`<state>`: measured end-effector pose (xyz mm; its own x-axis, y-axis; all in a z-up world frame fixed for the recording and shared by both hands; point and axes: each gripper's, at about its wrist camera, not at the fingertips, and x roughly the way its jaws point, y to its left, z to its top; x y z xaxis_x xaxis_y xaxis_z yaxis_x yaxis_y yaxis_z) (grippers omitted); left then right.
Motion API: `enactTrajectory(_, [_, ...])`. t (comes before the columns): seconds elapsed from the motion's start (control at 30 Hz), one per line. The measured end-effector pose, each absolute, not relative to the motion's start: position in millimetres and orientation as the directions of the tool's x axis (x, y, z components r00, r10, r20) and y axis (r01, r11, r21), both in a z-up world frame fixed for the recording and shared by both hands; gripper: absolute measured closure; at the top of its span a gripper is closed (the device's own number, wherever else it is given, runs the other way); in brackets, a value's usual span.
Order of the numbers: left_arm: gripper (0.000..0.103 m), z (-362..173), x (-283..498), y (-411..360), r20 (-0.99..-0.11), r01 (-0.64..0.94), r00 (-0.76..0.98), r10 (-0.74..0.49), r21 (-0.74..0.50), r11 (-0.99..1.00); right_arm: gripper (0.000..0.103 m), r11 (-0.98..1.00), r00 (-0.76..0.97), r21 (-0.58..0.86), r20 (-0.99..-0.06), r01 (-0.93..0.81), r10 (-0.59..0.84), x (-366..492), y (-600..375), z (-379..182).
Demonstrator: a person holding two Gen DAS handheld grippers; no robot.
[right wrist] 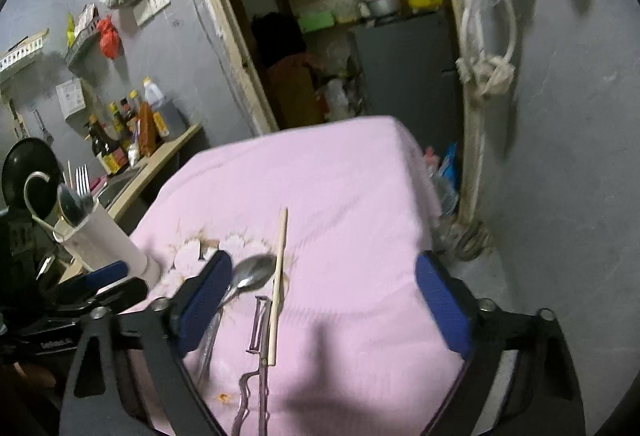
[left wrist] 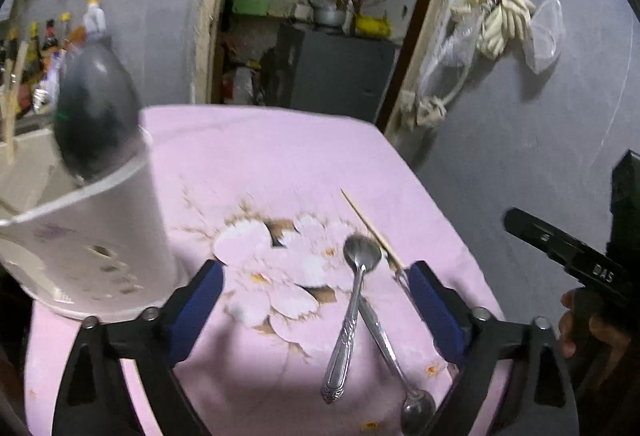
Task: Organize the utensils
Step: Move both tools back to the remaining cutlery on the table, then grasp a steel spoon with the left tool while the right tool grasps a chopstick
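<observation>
- Two spoons lie crossed on the pink cloth (left wrist: pixel 280 156) of the worktop, right in front of the left hand-held gripper (left wrist: pixel 316 308). Its blue pads are wide apart and hold nothing.
- One spoon (left wrist: pixel 352 312) has its bowl pointing away. The other spoon (left wrist: pixel 396 360) lies under it, bowl toward the camera.
- The right hand-held gripper (right wrist: pixel 324 308) is spread wide too, with nothing in it. A wire peeler (right wrist: pixel 258 352) and a chopstick (right wrist: pixel 279 284) lie between its pads, touching each other.
- Farther back on the left stands the white holder (right wrist: pixel 104 240). A fork (right wrist: pixel 82 176) and a big dark spoon (left wrist: pixel 96 112) already stick up out of it.
- I think some things are put away and these four are left. Next, one gripper should drop down, pinch a handle, and carry it over to the holder.
</observation>
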<state>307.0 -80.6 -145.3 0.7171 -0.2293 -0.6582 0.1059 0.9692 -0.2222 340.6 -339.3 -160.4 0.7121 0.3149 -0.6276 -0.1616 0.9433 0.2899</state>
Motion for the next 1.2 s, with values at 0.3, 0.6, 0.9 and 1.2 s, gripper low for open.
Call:
enactTrajectory(0.3, [0.046,-179,342,-97,-0.699,0.184,0.637,-0.326,-0.273,0.944,0.064,0.914,0.617,0.322,-0.674,-0.248,0.405,381,-323,-200])
enactTrajectory(0.6, [0.063,-202,365,-122,-0.763,0.269,0.52,-0.384,-0.28,0.921,0.065,0.899,0.571,0.344,-0.695,-0.27,0.437,401,-311,-215])
enactTrajectory(0.9, [0.081,-201,384,-129,-0.782,0.292,0.507,-0.363,-0.24,0.926,0.065,0.895,0.556,0.357,-0.702,-0.266,0.445,415,-314,-219])
enactTrajectory(1.2, [0.098,-201,390,-121,-0.793,0.257,0.512,-0.331,-0.226,0.94,0.073,0.874,0.523,0.373,-0.701,-0.312,0.486,427,-301,-220])
